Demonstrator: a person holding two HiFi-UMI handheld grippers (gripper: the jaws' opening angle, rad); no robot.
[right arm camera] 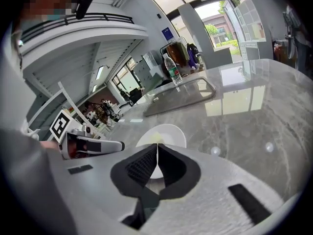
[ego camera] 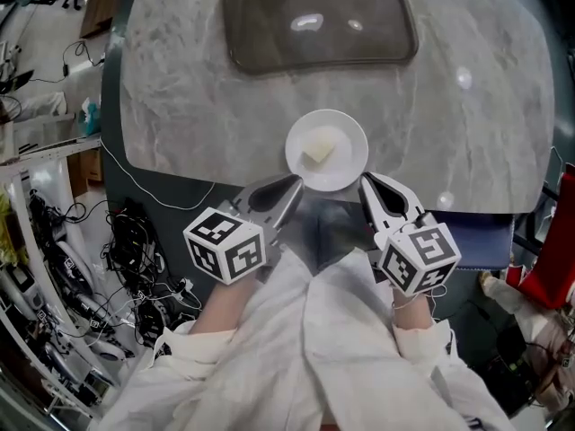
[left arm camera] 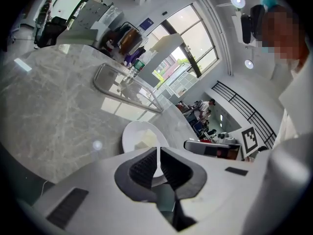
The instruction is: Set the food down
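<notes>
A small white plate (ego camera: 341, 164) carries a pale yellow piece of food (ego camera: 319, 149) and hangs over the near edge of the grey marble counter (ego camera: 198, 106). My left gripper (ego camera: 295, 184) is shut on the plate's near-left rim and my right gripper (ego camera: 364, 183) on its near-right rim. In the left gripper view the left gripper (left arm camera: 157, 160) pinches the thin rim of the plate (left arm camera: 139, 133). The right gripper view shows the right gripper (right arm camera: 157, 161) clamped the same way on the plate (right arm camera: 168, 132). Whether the plate touches the counter I cannot tell.
A shallow sink recess (ego camera: 319, 16) lies at the counter's far side. A water bottle (right arm camera: 172, 68) and kettles stand beyond it. Cables (ego camera: 135, 241) clutter the floor at the left; a red object (ego camera: 550, 268) sits low at the right.
</notes>
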